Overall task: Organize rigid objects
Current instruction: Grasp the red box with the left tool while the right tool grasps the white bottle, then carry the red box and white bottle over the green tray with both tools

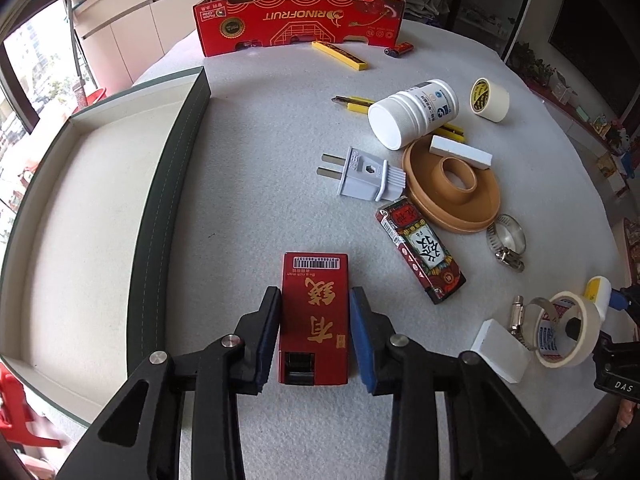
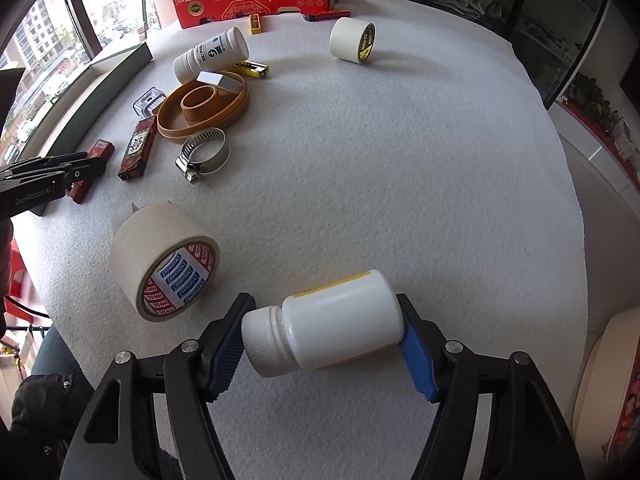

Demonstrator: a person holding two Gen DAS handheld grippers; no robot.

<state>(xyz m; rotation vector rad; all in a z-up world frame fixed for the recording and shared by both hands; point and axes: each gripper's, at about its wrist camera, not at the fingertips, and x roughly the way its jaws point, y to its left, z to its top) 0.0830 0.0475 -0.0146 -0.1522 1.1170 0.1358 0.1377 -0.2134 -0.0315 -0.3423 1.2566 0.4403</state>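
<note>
My left gripper [image 1: 315, 334] is closed around a red lighter box with gold characters [image 1: 314, 312] that lies on the white felt table; the left pad touches it, the right pad sits at its edge. The same gripper [image 2: 60, 178] and red box [image 2: 82, 190] show in the right wrist view. My right gripper [image 2: 326, 344] is shut on a small white bottle [image 2: 340, 324] lying on its side, cap to the left. A long green-edged tray [image 1: 160, 216] lies to the left.
On the table lie a grey plug [image 1: 362, 174], a brown ring dish [image 1: 452, 188], a large white bottle [image 1: 412, 114], a second patterned lighter box [image 1: 420, 250], hose clamps [image 2: 202, 154], tape rolls [image 2: 166, 262] [image 2: 352, 40], yellow cutters [image 1: 340, 56] and a red carton [image 1: 300, 18].
</note>
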